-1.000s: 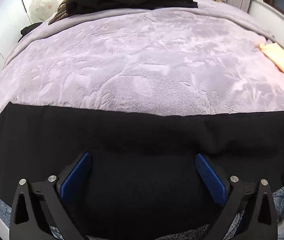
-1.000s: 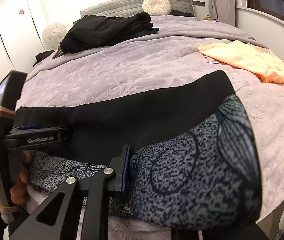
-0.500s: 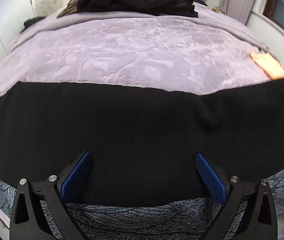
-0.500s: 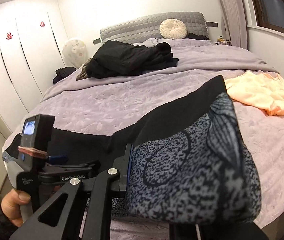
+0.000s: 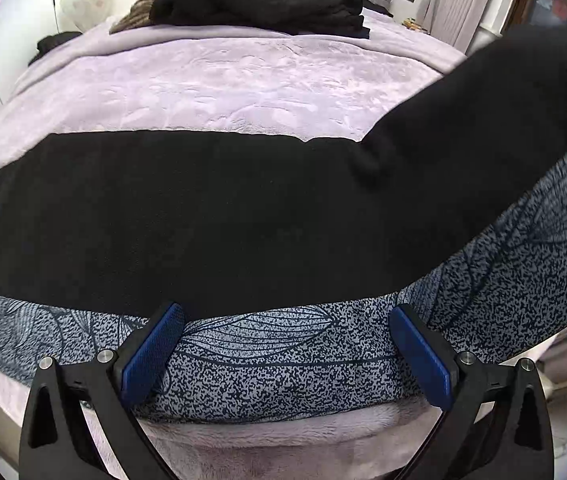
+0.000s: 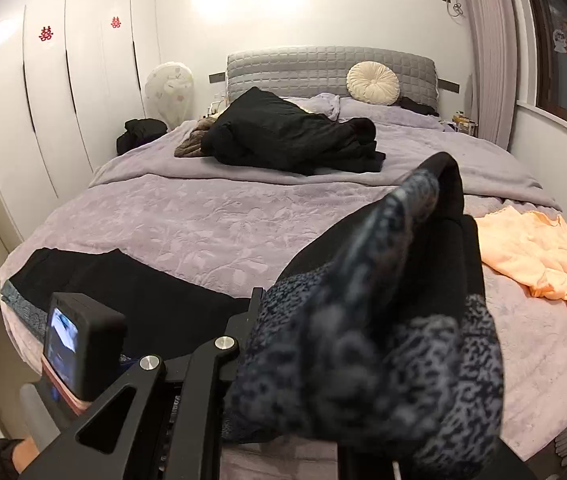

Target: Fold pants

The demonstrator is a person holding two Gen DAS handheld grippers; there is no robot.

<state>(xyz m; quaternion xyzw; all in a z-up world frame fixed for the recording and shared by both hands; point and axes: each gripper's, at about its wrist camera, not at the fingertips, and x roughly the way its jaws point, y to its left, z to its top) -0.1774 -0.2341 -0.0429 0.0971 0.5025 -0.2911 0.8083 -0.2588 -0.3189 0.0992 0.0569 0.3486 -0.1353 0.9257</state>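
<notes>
The pants (image 5: pixel 211 216) are black with a blue-grey speckled leaf print. They lie across the near edge of the lilac bed. My left gripper (image 5: pixel 283 344) is open and empty, its blue pads (image 5: pixel 151 352) low over the printed strip. My right gripper (image 6: pixel 283 360) is shut on the right end of the pants (image 6: pixel 383 340) and holds it lifted off the bed; the cloth drapes over the gripper and hides its right finger. In the left wrist view that end rises at the right (image 5: pixel 503 112).
A heap of black clothes (image 6: pixel 291 140) lies at the far end of the bed by the grey headboard (image 6: pixel 323 68). A peach garment (image 6: pixel 539 256) lies at the right. The left hand-held device (image 6: pixel 79 348) shows at lower left. White wardrobes (image 6: pixel 43 112) stand at left.
My right gripper has lifted the right end of the pants up and toward the left. My left gripper has pulled back toward the bed's near edge, still open.
</notes>
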